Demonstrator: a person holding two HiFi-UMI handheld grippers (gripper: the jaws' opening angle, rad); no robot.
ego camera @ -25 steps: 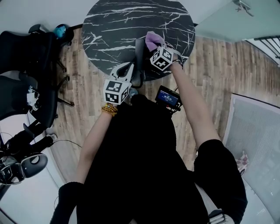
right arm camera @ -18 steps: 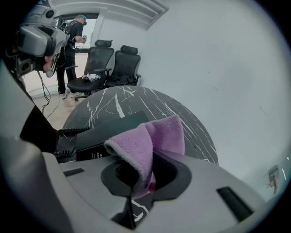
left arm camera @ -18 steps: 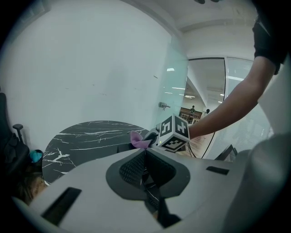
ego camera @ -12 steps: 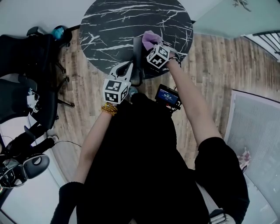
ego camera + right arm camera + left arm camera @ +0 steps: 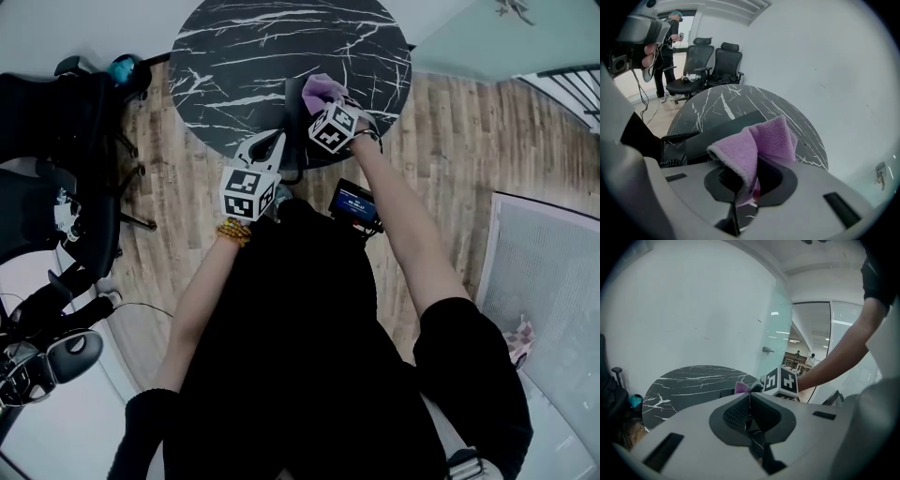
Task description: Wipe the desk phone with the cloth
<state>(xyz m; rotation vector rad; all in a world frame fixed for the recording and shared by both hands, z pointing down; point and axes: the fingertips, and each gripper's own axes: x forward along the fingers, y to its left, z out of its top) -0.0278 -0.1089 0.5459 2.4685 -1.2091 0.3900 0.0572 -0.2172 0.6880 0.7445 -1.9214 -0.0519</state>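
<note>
A dark desk phone (image 5: 297,111) sits at the near edge of a round black marble table (image 5: 244,56). My right gripper (image 5: 320,101) hovers over the phone's right side, shut on a purple cloth (image 5: 324,90). In the right gripper view the cloth (image 5: 761,140) bunches up out of the jaws and hides the fingertips, with the phone (image 5: 717,127) and its coiled cord (image 5: 677,137) just beyond. My left gripper (image 5: 276,142) is shut and holds nothing, at the table's near edge left of the phone. The left gripper view shows its pads (image 5: 740,411) pressed together.
Black office chairs (image 5: 56,122) stand on the wood floor left of the table. A person (image 5: 665,47) stands by the chairs (image 5: 715,63) in the right gripper view. A small device with a blue screen (image 5: 356,204) hangs at my waist. A glass wall (image 5: 776,338) stands behind the table.
My right gripper has shifted a little to the left with the cloth, over the phone. The left gripper has barely moved.
</note>
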